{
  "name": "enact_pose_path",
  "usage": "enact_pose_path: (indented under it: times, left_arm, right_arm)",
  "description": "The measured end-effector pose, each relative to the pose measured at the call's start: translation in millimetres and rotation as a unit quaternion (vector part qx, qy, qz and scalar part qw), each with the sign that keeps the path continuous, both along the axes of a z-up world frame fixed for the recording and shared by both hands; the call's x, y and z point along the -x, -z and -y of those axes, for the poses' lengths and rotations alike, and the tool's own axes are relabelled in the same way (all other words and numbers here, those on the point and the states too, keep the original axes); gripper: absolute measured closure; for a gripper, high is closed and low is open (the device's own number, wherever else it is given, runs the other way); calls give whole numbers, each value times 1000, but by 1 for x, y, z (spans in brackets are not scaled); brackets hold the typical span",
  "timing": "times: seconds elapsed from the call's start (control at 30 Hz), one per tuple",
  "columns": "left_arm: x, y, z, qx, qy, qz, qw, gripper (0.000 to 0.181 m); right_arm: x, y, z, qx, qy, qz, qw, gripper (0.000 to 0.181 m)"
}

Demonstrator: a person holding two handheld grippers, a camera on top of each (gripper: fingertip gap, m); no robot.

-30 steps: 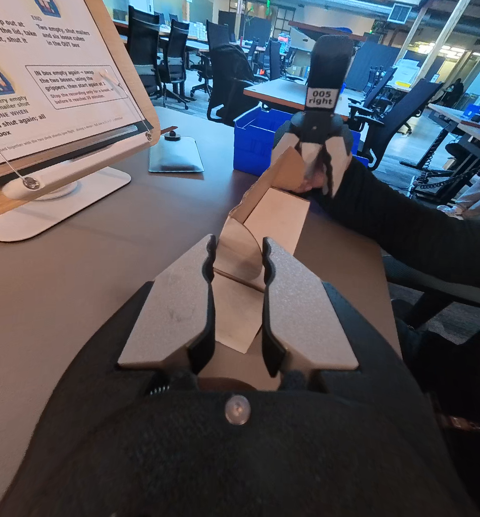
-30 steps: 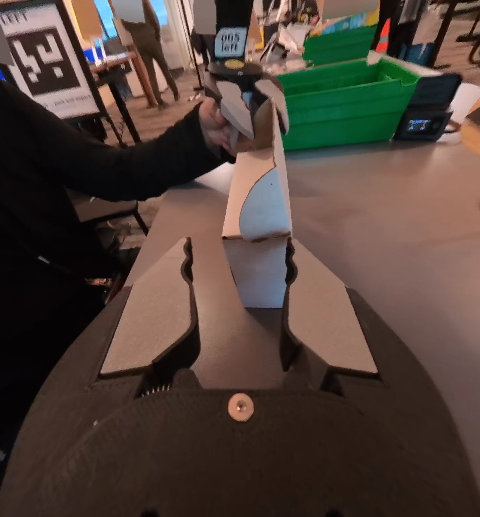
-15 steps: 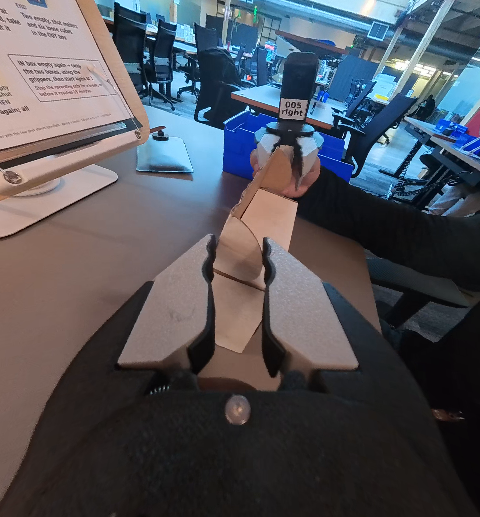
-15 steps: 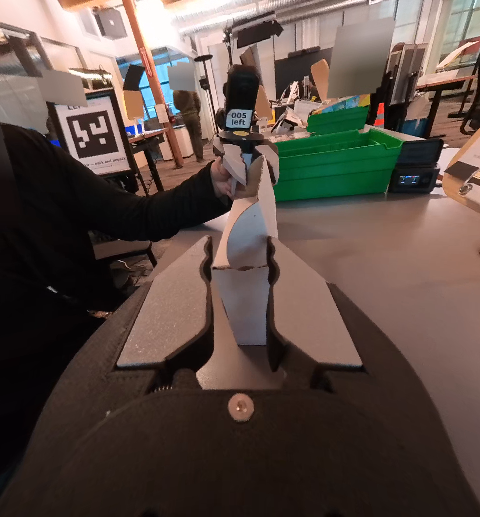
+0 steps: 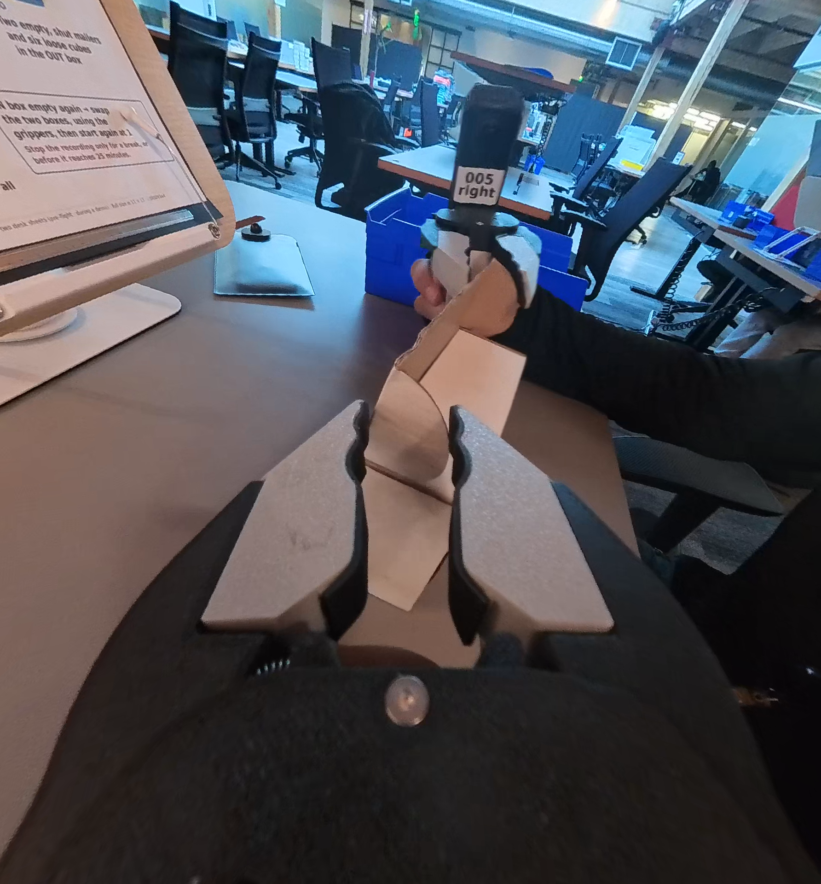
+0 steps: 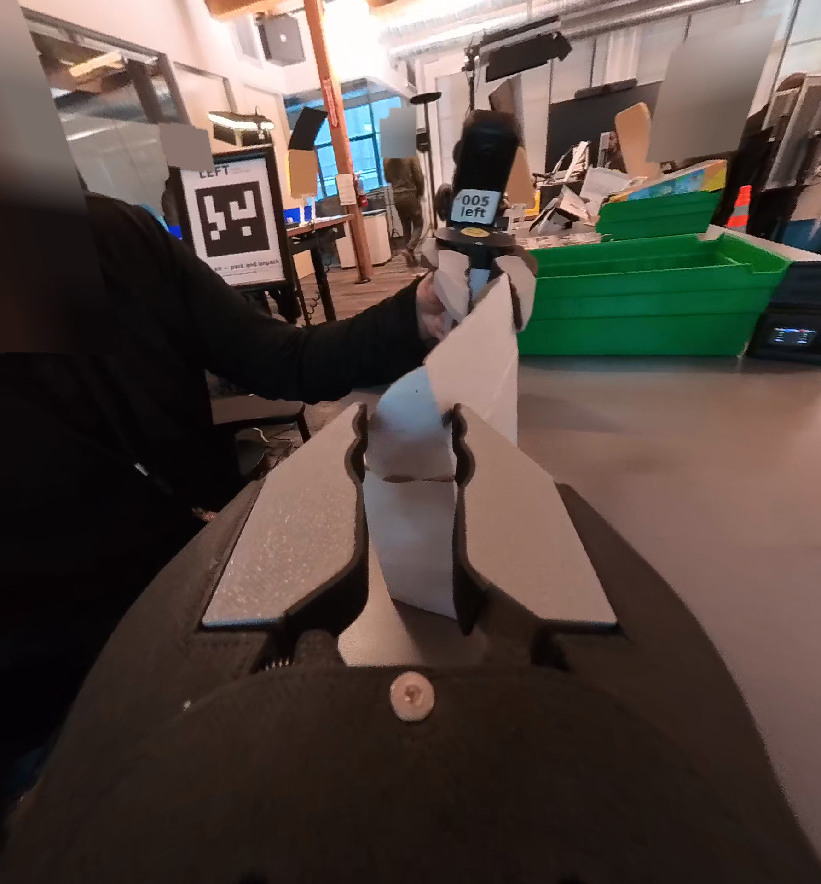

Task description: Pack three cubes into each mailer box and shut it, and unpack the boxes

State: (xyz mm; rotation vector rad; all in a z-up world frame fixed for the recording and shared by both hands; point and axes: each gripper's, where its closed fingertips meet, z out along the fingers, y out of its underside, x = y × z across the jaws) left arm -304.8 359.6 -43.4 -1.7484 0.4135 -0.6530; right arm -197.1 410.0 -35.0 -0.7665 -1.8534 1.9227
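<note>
Room: open office, chairs behind.
Counter (image 5: 112,478): brown; blue bin (image 5: 399,248) and green bin (image 6: 638,306) at opposite ends.
Box (image 5: 408,478): lifted, tilted, between my claws.
Left claw (image 5: 407,430): clamps one box end.
Right claw (image 6: 408,430): clamps the other.

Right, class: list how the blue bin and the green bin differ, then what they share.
Colour aside, the blue bin is partly hidden behind the right tongs; the green bin shows its inside. Only the green bin has a black device next to it. Shared: both are open-topped bins on the table.
</note>
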Motion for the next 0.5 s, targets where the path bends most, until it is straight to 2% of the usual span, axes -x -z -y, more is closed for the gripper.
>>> enact_pose_path:
  times: [0.2, 0.4, 0.5]
  left_arm:
    - [-1, 0, 1, 1, 6, 6, 1000, 150]
    - [-1, 0, 1, 0, 6, 7, 1000, 150]
    - [-1, 0, 1, -1, 5, 3, 1000, 149]
  right_arm:
    - [-5, -1, 4, 5, -12, 7, 1000, 142]
    - [-2, 0, 4, -4, 2, 3, 1000, 150]
    - [4, 0, -1, -19, 32, -1, 999, 151]
